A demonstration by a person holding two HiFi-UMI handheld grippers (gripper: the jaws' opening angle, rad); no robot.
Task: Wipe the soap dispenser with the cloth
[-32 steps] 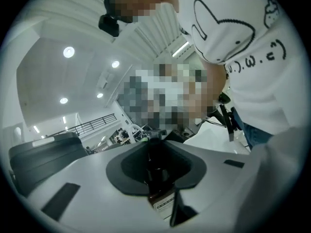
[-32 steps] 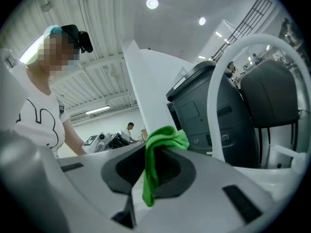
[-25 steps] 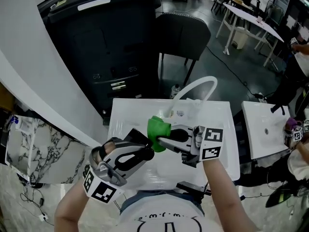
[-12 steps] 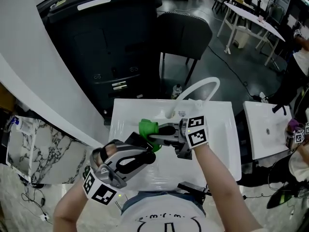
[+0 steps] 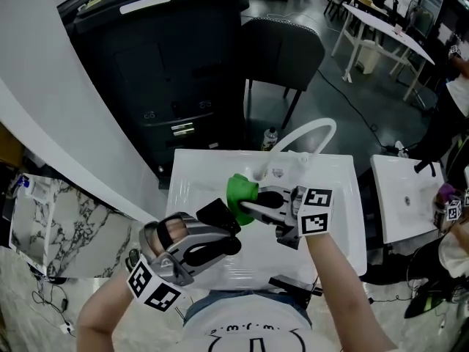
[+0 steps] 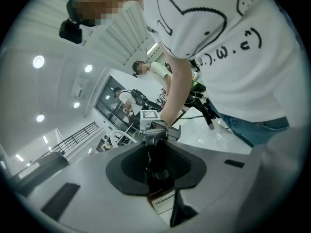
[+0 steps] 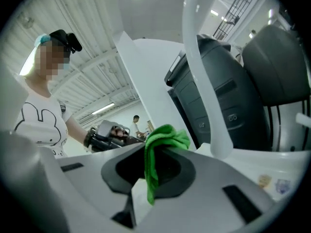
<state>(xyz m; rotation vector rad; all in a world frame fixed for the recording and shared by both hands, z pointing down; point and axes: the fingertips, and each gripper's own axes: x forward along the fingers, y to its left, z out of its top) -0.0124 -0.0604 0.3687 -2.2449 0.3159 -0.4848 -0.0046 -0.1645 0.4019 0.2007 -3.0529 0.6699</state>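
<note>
Dark plastic on the left: the soap dispenser (image 6: 158, 171) is clamped in the left gripper (image 5: 223, 229), jaws drawn in on its body, a paper label (image 6: 164, 201) showing underneath. It's held above the white sink (image 5: 192, 178), lying close to level. I'd judge it rigid, fairly light and probably slick, so a firm hold round the body suits it. Just right of it, touching or very nearly, comes the green cloth (image 5: 240, 195). It's soft, floppy and bunched, pinched in the right gripper (image 5: 255, 205) with a loose tail hanging. That bunched end should meet the bottle.
</note>
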